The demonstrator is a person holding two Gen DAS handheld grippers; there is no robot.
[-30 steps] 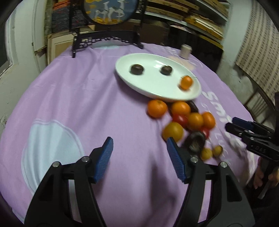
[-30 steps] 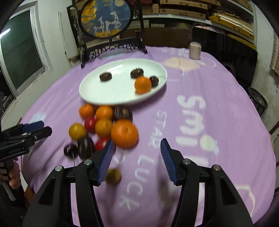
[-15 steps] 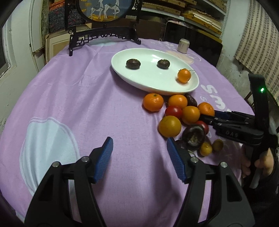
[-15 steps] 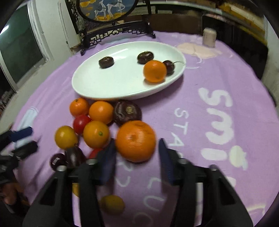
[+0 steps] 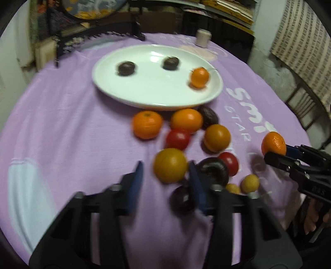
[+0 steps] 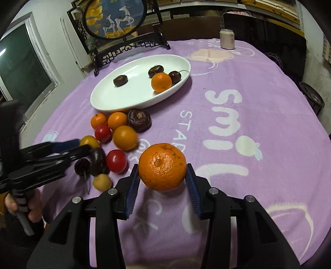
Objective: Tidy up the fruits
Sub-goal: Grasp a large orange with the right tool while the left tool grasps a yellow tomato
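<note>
My right gripper is shut on a large orange and holds it above the purple cloth; the orange also shows at the right of the left wrist view. My left gripper is open, its fingers either side of a yellow-orange tomato in the fruit pile. A white oval plate holds an orange and three dark fruits. Loose oranges, red tomatoes and dark fruits lie on the cloth in front of the plate.
A black-framed round screen stands behind the plate. A pale can stands at the far edge. The round table is covered by a purple cloth. Shelves and a dark chair stand beyond.
My right gripper closed on the large orange and lifted it off the cloth. My left gripper moved forward and right, up to the yellow-orange tomato.
</note>
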